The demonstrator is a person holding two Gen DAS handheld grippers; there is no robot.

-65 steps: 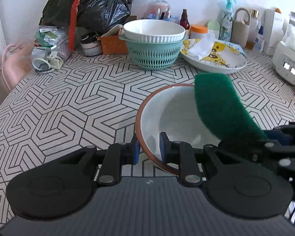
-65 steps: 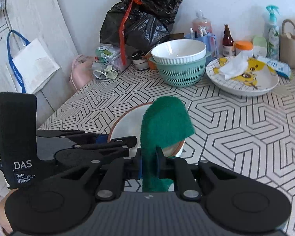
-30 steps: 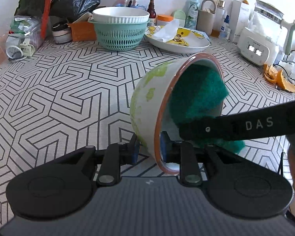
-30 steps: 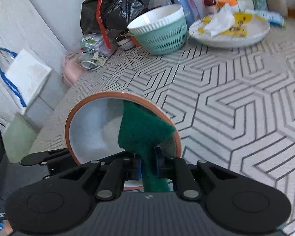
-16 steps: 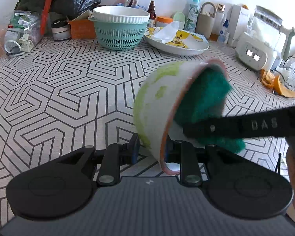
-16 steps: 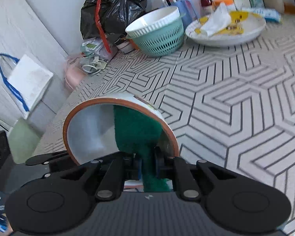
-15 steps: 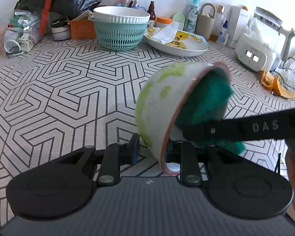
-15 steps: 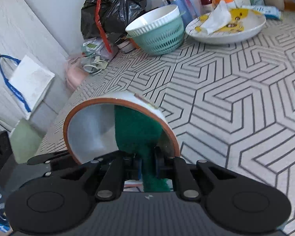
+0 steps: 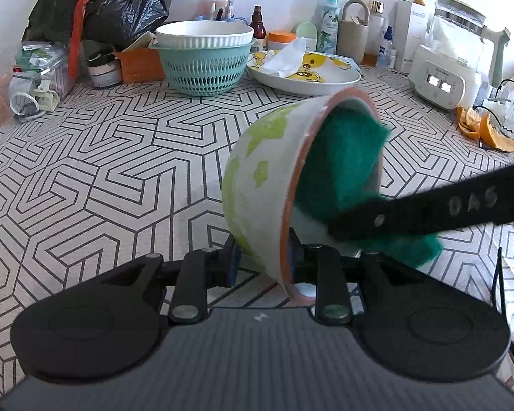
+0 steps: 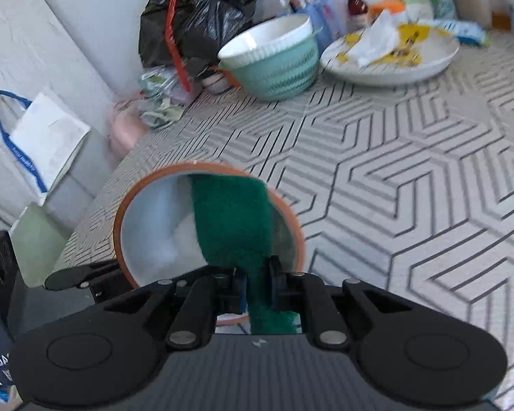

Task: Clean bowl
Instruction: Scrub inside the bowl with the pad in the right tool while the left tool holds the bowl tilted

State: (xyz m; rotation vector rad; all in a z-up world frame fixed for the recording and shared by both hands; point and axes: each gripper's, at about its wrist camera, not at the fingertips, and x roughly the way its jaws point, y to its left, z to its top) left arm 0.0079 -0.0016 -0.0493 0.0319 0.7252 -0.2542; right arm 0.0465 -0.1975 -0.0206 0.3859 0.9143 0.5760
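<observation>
The bowl (image 9: 267, 178), white inside with green blotches outside and a brown rim, is tipped on its side above the patterned table. My left gripper (image 9: 264, 257) pinches its lower wall at the rim; the jaws are opening slightly with the wall still between the pads. A green scouring pad (image 9: 339, 157) lies pressed inside the bowl. In the right wrist view my right gripper (image 10: 258, 282) is shut on the pad (image 10: 229, 215), which reaches up into the bowl (image 10: 157, 219) against its right inner wall.
At the back stand a teal colander holding a white bowl (image 9: 204, 61), a plate with a tissue (image 9: 305, 72), a black bin bag (image 9: 113, 7), bottles (image 9: 329, 17) and a white kettle (image 9: 442, 78). Orange peel (image 9: 490, 130) lies far right.
The bowl went from flat on the table to lifted and tipped on its side. The scouring pad moved from above the rim to inside the bowl and has shifted along its wall.
</observation>
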